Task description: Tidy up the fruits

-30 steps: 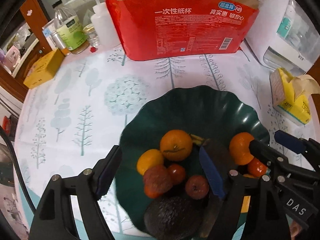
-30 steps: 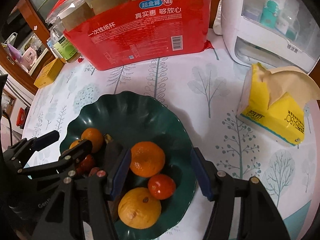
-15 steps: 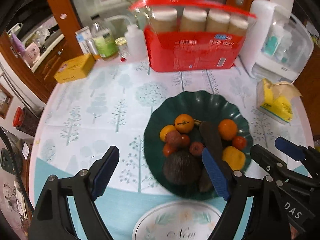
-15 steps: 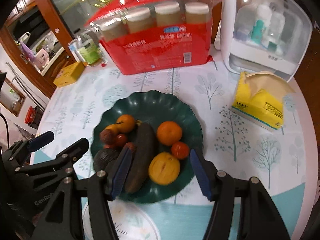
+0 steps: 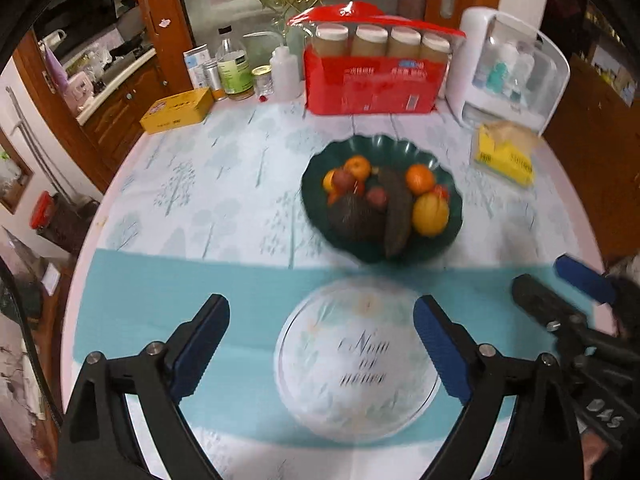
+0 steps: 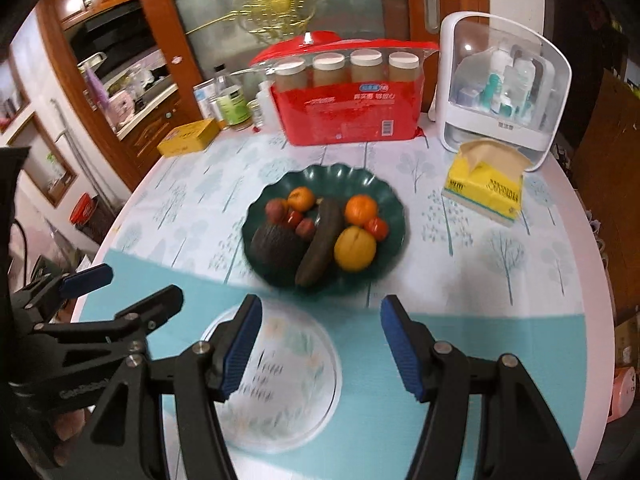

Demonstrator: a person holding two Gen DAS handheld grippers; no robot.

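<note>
A dark green scalloped plate (image 5: 376, 145) (image 6: 332, 172) sits mid-table. It holds oranges (image 5: 419, 178) (image 6: 361, 209), a yellow citrus (image 5: 430, 214) (image 6: 355, 248), a dark avocado (image 5: 356, 216) (image 6: 276, 246), a long dark vegetable (image 5: 396, 208) (image 6: 322, 240) and small red fruits. My left gripper (image 5: 320, 344) (image 6: 128, 288) hangs well short of the plate over the teal band, its jaws opening with nothing between them. My right gripper (image 6: 320, 344) (image 5: 560, 286) stands open and empty beside it, also clear of the plate.
A pale round disc with script lettering (image 5: 356, 364) (image 6: 280, 380) lies under the grippers. At the back stand a red pack of paper cups (image 5: 372, 84), a white organiser box (image 5: 508, 68), bottles (image 5: 234, 68) and a yellow tin (image 5: 178, 110). A yellow tissue pack (image 5: 506, 152) lies right of the plate.
Both grippers have drawn back and up from right over the plate, which now looks small and far. The left jaws stand wider. The fruit has not moved.
</note>
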